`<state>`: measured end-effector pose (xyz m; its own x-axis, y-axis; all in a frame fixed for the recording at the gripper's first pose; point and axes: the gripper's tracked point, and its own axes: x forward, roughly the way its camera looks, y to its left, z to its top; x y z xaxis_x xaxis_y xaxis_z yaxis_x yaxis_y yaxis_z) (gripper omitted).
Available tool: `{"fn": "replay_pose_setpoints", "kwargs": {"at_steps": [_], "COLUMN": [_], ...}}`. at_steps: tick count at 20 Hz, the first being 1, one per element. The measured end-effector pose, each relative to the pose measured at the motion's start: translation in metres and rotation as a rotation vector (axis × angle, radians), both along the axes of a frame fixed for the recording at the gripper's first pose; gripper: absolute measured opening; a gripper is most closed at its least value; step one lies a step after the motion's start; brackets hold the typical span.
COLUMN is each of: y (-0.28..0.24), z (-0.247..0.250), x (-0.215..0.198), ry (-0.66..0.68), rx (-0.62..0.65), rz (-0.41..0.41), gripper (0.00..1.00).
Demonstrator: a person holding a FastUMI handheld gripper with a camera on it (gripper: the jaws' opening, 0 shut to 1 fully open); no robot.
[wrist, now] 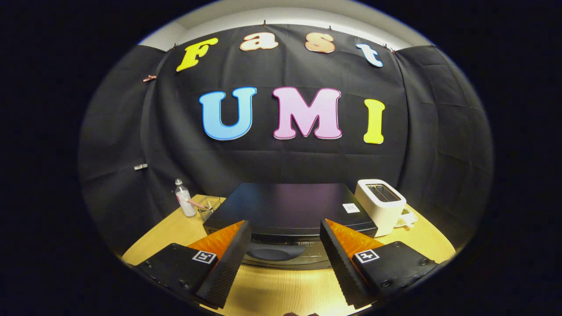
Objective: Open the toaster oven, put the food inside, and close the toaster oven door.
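Right now your worktop (281,292) spreads pale wood under everything, and the oven (287,206) is the big black box sitting square at twelve o'clock from the tongs (285,263). Its long axis runs nine to three, straight across your line of approach, and its door looks closed. The door handle (274,252), a dark curved bar low on the front, lies just ahead of the tongs and shows in the gap between the two fingers, a touch toward eleven. That is the relation your next move turns on: I judge you need only push forward at twelve, dropping a little, to get the fingers around that bar.

Your tongs are spread wide and hold nothing.

At two o'clock, just beside the oven, stands a white toaster (381,206). At ten o'clock sit a small clear bottle (184,199) and a wire rack (210,207) next to it. I cannot pick out the food from here.
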<state>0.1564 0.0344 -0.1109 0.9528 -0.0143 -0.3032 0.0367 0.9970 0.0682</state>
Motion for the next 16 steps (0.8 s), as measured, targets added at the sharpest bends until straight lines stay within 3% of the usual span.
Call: {"fn": "replay_pose_setpoints", "kwargs": {"at_steps": [8, 16], "y": [0.014, 0.019], "z": [-0.060, -0.063], "x": [0.030, 0.029], "ry": [0.114, 0.118], "rx": [-0.060, -0.004], "rz": [0.012, -0.031], "gripper": [0.98, 0.97]}}
